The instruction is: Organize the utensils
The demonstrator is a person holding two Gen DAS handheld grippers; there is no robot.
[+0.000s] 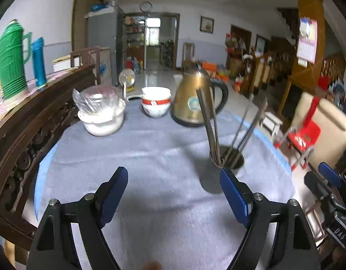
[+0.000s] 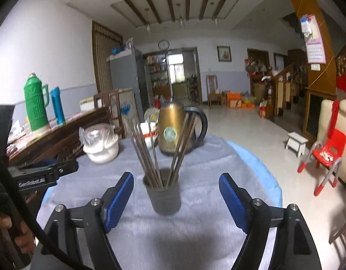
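A dark grey cup (image 2: 164, 193) stands upright on the grey tablecloth (image 2: 206, 164) with several brown chopsticks (image 2: 146, 150) fanned out in it. My right gripper (image 2: 176, 176) is open; the cup sits between and just beyond its blue pads (image 2: 119, 200), touching neither. In the left wrist view the cup (image 1: 226, 164) and chopsticks (image 1: 208, 121) stand just past the right fingertip. My left gripper (image 1: 173, 173) is open over bare cloth with nothing between its fingers. The right gripper's blue tips (image 1: 328, 175) show at the far right edge.
At the back of the round table stand a gold electric kettle (image 1: 193, 99), stacked white bowls (image 1: 156, 101) and a white tub under plastic wrap (image 1: 101, 114). A dark wooden sideboard (image 1: 38, 117) on the left bears a green thermos (image 1: 12, 58). A red chair (image 1: 305, 135) stands right.
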